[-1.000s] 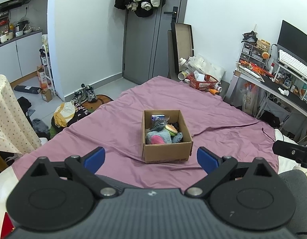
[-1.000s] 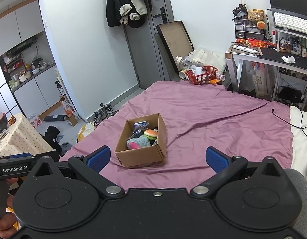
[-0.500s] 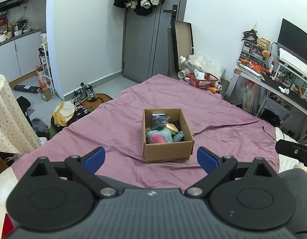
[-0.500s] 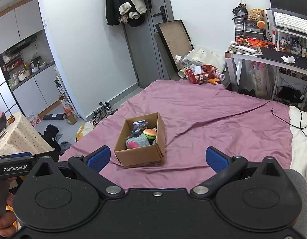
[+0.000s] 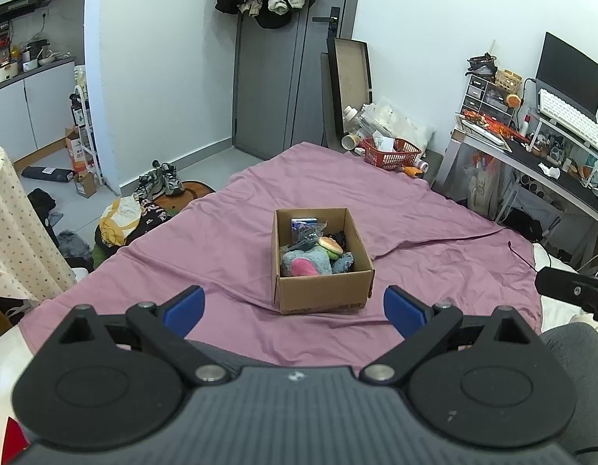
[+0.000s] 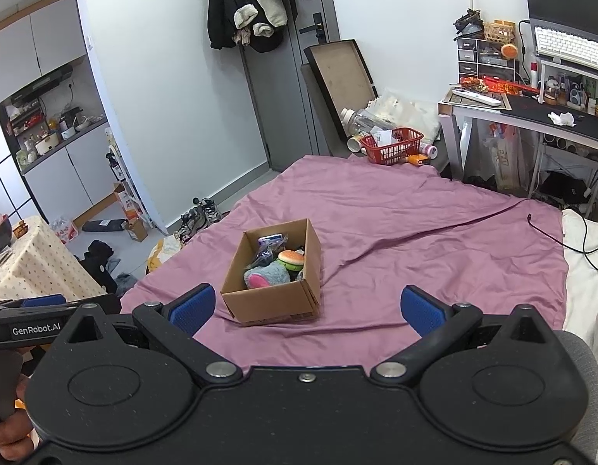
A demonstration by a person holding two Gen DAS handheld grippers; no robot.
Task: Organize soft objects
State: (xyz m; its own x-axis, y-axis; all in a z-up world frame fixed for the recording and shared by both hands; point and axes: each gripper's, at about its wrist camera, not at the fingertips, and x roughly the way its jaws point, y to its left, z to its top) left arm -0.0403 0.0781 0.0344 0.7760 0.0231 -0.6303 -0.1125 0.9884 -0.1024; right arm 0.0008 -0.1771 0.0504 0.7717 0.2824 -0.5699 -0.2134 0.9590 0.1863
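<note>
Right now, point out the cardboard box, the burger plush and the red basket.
cardboard box point(image 5: 322, 292), left wrist view, near front wall.
burger plush point(image 6: 291, 259), right wrist view, top bun.
red basket point(image 6: 392, 147), right wrist view, front mesh wall.

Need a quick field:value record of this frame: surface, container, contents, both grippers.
surface: purple bedsheet, wrinkled
container: cardboard box on the sheet, open top, upright
contents: blue plush with pink patch, burger plush, plastic-wrapped items behind; rest unclear
left gripper: jaws wide open, empty, short of the box
right gripper: jaws wide open, empty, short of the box
background: red basket past the far edge of the sheet
</note>
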